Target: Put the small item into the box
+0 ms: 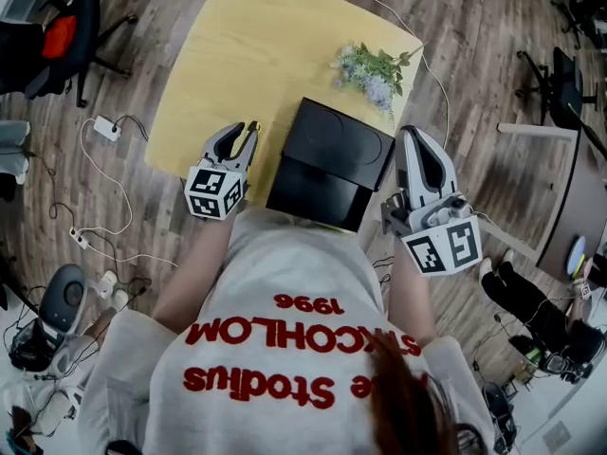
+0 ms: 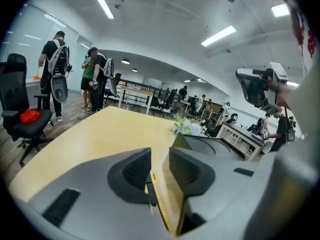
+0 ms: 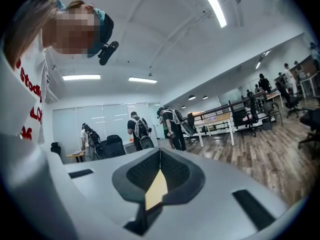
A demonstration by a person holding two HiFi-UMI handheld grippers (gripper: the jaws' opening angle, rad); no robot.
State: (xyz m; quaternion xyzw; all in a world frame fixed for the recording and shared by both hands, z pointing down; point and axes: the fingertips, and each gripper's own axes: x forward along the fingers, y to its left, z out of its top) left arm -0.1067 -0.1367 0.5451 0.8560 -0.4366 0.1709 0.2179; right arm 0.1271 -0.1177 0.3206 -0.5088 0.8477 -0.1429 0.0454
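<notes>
While the black rectangular box (image 1: pixel 332 164) sits mid-frame on the yellow surface (image 1: pixel 247 45), the left tongs (image 1: pixel 247 128) stand spread and empty, the right tongs (image 1: pixel 411 134) pressed together.

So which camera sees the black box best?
The head view: the whole black box shows from above, on the table. The left gripper view catches only part of it, side-on. The right gripper view misses it.

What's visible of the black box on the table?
The black box is matte and square, with a faint round relief on top; its lid looks closed. It sits skewed at the near edge of the yellow table, between the left gripper and the right gripper, neither touching it. A flower sprig lies beyond it.
</notes>
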